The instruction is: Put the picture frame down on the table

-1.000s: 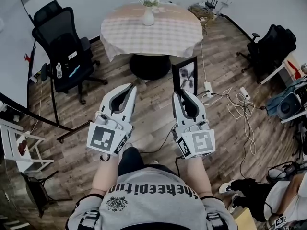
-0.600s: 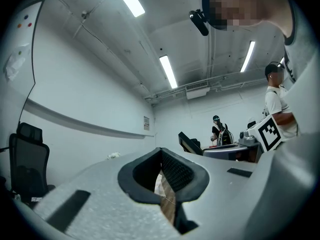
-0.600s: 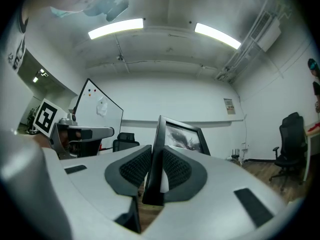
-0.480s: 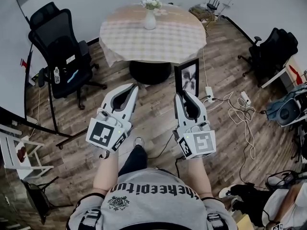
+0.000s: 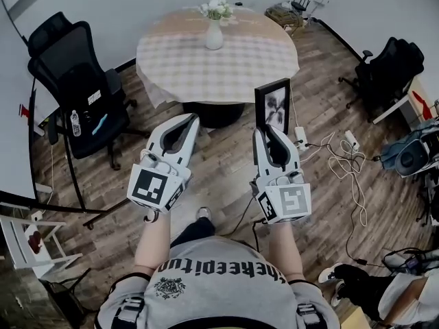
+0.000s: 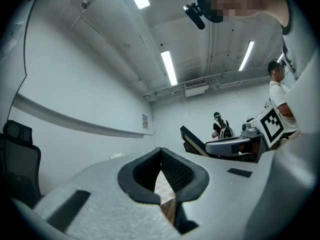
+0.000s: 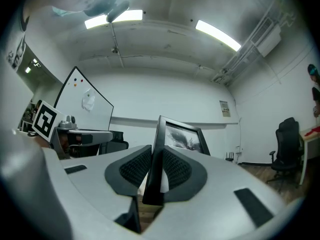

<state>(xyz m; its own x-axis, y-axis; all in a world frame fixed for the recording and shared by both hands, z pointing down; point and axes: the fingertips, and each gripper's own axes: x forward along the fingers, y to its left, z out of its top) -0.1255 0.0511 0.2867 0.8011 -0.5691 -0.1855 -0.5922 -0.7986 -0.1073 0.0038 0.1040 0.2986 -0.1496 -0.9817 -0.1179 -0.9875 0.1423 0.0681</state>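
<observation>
The black picture frame (image 5: 272, 104) stands upright in my right gripper (image 5: 270, 133), whose jaws pinch its lower edge; it hangs just short of the table's near right edge. In the right gripper view the frame (image 7: 181, 136) rises edge-on between the two ribbed pads (image 7: 134, 170). The round table (image 5: 247, 60) has a checked cloth and carries a white vase of flowers (image 5: 214, 29). My left gripper (image 5: 190, 120) hovers beside the right one, jaws shut with nothing in them, its tip near the table's front edge. Between the left gripper's pads (image 6: 177, 170) a strip of cloth shows.
A black office chair (image 5: 72, 70) stands left of the table, another (image 5: 391, 67) at the right. Cables and a power strip (image 5: 336, 153) lie on the wood floor to the right. A small white chair (image 5: 27, 233) is at the lower left. A whiteboard (image 7: 87, 106) leans at the wall.
I have come closer to the table. Both grippers moved forward and up, and the frame now stands against the table's near edge rather than over the floor.
</observation>
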